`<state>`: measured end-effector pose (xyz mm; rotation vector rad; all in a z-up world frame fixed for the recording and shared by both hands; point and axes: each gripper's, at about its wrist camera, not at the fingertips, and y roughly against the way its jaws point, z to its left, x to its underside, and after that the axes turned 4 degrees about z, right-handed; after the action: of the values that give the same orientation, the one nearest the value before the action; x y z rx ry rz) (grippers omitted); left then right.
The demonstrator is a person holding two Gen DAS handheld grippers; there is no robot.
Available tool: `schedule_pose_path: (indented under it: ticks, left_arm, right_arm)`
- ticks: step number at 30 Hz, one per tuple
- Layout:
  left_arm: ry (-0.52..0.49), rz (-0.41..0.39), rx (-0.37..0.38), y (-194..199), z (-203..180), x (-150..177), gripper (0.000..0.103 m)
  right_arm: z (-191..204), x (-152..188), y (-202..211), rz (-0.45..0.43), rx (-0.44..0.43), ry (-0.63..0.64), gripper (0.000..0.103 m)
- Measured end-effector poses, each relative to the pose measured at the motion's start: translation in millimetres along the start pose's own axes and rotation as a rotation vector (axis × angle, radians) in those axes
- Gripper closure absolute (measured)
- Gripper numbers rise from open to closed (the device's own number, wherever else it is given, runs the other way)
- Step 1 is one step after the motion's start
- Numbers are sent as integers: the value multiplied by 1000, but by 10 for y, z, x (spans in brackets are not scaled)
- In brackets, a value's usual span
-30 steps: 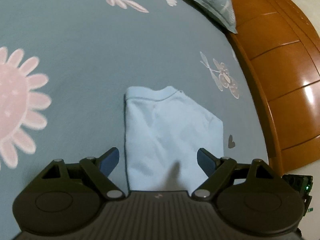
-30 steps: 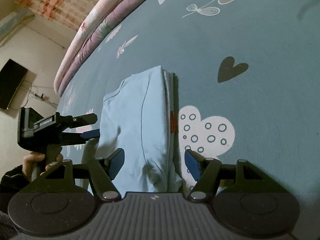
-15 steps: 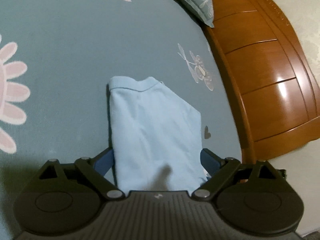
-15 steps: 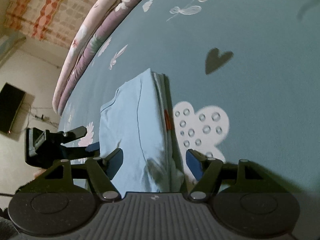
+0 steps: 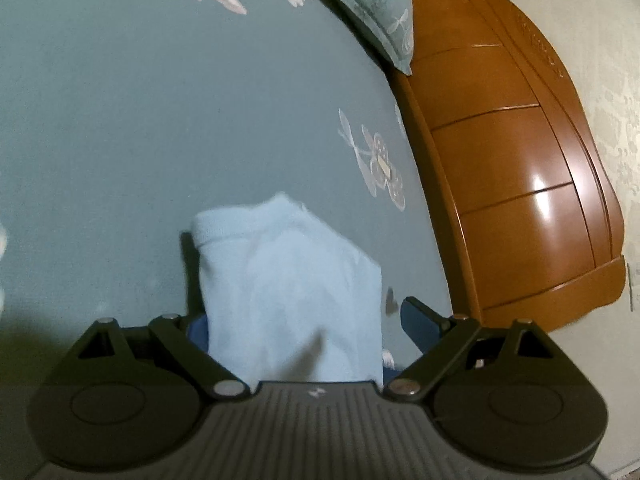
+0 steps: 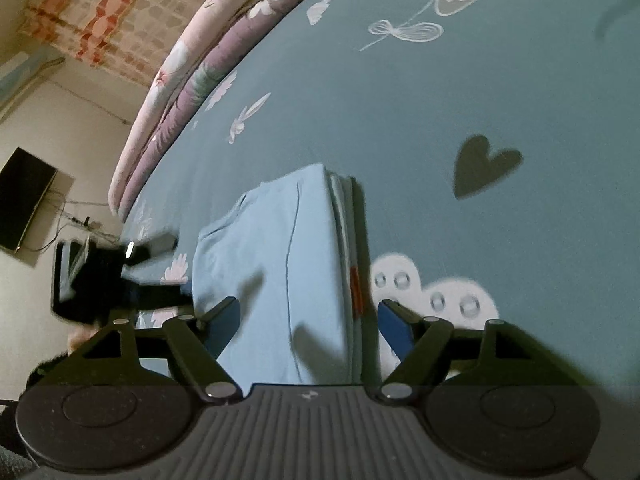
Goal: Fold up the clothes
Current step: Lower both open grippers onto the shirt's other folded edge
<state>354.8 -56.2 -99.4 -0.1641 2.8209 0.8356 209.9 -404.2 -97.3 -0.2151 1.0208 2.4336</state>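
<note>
Now both open grippers straddle the folded shirt closer.

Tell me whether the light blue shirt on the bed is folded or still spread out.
Folded. The light blue shirt is a compact rectangle on the bedsheet, with stacked layer edges showing along its right side.

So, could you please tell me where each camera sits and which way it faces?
Left wrist: on the left gripper, looking over the folded light-blue shirt toward the brown wooden headboard; own open fingers show.
Right wrist: on the right gripper, looking across the shirt toward the rolled floral quilt; own fingers, the left gripper.
Shared: the shirt, teal bedsheet.
</note>
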Motion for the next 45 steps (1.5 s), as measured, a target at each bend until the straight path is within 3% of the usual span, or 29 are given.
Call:
schedule_pose_path:
  ticks: [4,9,13,17,22,33,40,45]
  left_arm:
    - [-16,15,1,26,-15,227,12]
    - [-43,29,-22,-131,-81,124,12]
    - [-24,8,-7,-159,-64,129,13]
    - [3,-9,-4,-81,-24,263,16]
    - [33,29,-25,-7,-37,386,17]
    - [-3,31,1,-208,-59,288,17]
    - [36,57,5,-146,-17,400,25]
    - [9,66,-19,-232,-55,326,27]
  right_arm:
    - [-67,-208,-146,25,-56,2,23]
    - [-51,-515,-375,70,-111,53,22]
    - [-74,-523,-349,70,-148,61,17]
    - [-50,-294,-246,84,-145,63,17]
    - [-73,-37,-100,99,-166,16,17]
    - [-78,-139,-232,113,-202,18,19]
    - [-55,-116,-255,138,-215,30,20]
    - [-72,-229,-395,123,-194,-8,34]
